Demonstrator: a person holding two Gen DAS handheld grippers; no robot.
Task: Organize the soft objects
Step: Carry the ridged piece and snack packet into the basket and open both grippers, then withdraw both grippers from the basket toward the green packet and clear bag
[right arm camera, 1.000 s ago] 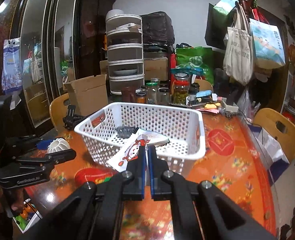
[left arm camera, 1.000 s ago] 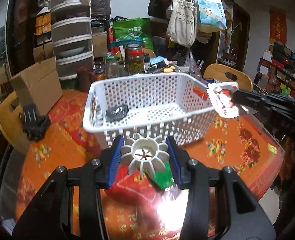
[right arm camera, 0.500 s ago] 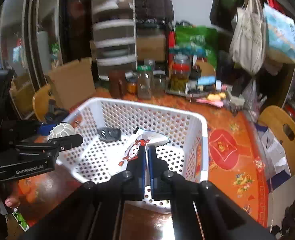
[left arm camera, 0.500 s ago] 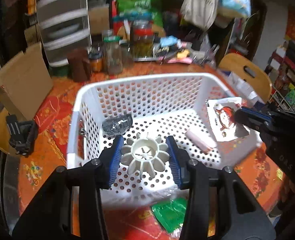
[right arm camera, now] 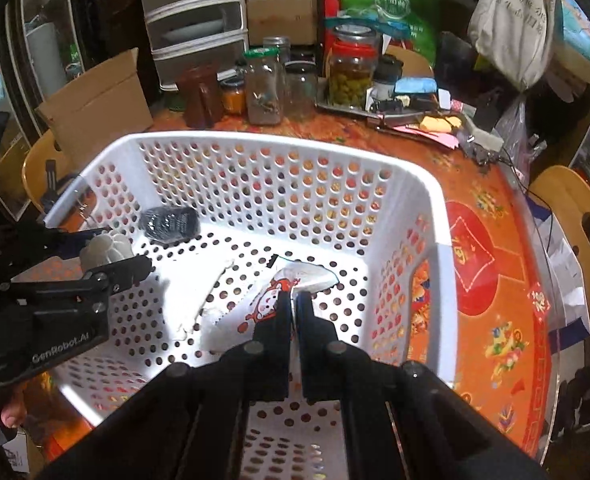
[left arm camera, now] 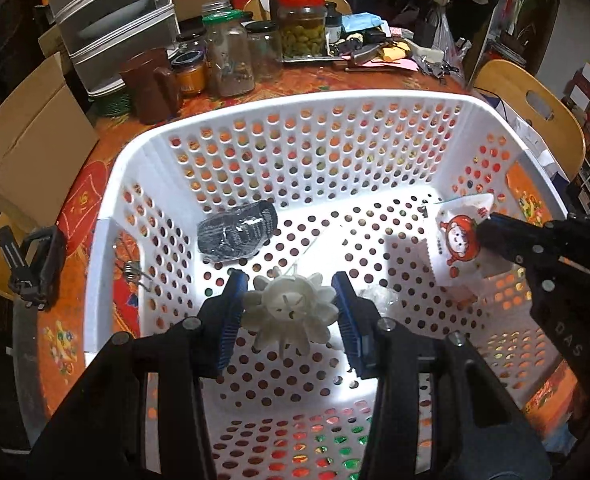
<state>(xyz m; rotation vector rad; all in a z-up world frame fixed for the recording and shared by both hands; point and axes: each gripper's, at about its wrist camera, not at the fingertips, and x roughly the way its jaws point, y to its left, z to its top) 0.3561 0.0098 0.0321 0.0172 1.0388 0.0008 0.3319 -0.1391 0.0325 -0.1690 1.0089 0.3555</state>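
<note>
My left gripper [left arm camera: 291,308] is shut on a white flower-shaped soft toy [left arm camera: 289,312] and holds it inside the white perforated basket [left arm camera: 311,108], above its floor. My right gripper [right arm camera: 294,304] is shut on a white packet with a red cartoon face [right arm camera: 271,300], low inside the same basket [right arm camera: 435,216]. The packet [left arm camera: 455,240] and right gripper [left arm camera: 495,232] show at the right in the left wrist view. The toy [right arm camera: 105,250] and left gripper [right arm camera: 107,252] show at the left in the right wrist view. A dark wrapped object [left arm camera: 237,232] lies on the basket floor at the back left.
The basket stands on a round table with an orange-red cloth [right arm camera: 491,280]. Jars [left arm camera: 301,26] and a brown mug [left arm camera: 151,84] crowd the far side. A cardboard box [left arm camera: 27,140] and a black clip [left arm camera: 35,264] are at the left. Wooden chairs [right arm camera: 575,220] stand around.
Both grippers have moved forward and down into the basket, each still holding its object. The cameras now look down onto the basket floor.
</note>
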